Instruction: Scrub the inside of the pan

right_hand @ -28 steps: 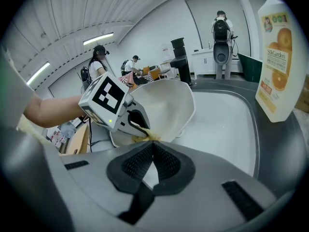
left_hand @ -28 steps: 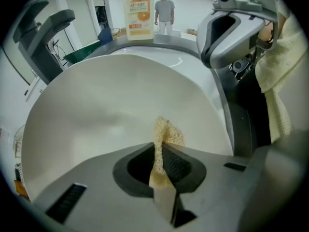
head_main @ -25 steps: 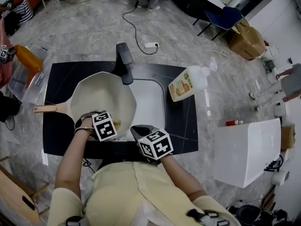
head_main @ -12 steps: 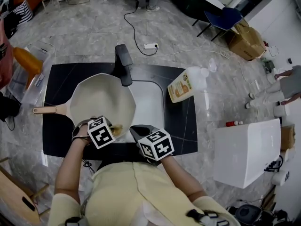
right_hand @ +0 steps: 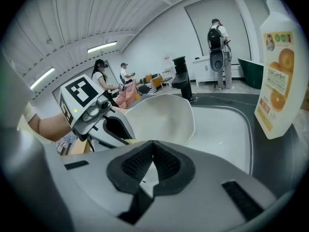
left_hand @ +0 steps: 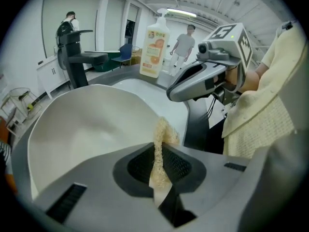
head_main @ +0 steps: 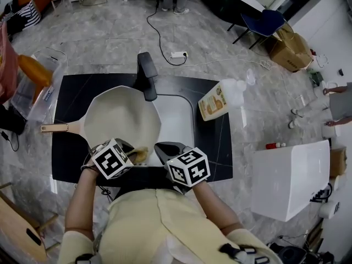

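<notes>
A cream-white pan (head_main: 121, 120) with a wooden handle (head_main: 54, 127) rests over the left part of the sink (head_main: 177, 120). My left gripper (head_main: 133, 154) sits at the pan's near rim, shut on a tan scrub sponge (left_hand: 161, 151) that sticks up between the pads. The pan's pale inside (left_hand: 91, 124) fills the left gripper view. My right gripper (head_main: 165, 149) hovers beside it over the sink's near edge, shut with nothing in it. The right gripper view looks across the sink toward the pan (right_hand: 161, 117).
A black faucet (head_main: 147, 73) stands behind the pan. An orange-labelled soap bottle (head_main: 217, 99) lies on the dark counter (head_main: 214, 142) right of the sink. A white box (head_main: 289, 175) stands at the right. Several people stand in the room behind.
My left gripper with the sponge has slid back toward me and left, from inside the pan to its near rim. The right gripper has barely moved.
</notes>
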`<state>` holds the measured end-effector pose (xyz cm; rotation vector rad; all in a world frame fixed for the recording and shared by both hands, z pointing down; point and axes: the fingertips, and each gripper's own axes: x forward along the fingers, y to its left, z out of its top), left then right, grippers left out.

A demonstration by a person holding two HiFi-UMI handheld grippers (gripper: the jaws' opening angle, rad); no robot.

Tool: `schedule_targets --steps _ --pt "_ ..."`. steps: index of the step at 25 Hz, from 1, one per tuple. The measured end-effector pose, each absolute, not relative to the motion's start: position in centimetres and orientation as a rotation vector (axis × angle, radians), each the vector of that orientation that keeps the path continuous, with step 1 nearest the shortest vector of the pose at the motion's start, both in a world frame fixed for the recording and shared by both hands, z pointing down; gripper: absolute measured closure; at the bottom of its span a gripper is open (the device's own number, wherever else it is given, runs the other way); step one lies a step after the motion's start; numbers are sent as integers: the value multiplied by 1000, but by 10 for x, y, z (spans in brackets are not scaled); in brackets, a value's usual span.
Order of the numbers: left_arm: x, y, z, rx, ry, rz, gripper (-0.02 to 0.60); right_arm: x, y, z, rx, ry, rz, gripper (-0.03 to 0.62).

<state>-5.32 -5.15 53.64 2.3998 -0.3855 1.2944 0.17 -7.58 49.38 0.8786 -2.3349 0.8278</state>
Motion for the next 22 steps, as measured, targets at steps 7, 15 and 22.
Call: schedule_targets --steps 7,15,22 --pt "-51 -57 489 2378 -509 833 538 5 -86 466 930 -2410 840 580" --pt "-66 -69 456 2315 -660 479 538 4 -88 458 940 -2440 872 580" --pt "-92 -92 439 2221 -876 199 538 1 -89 455 952 -2465 881 580"
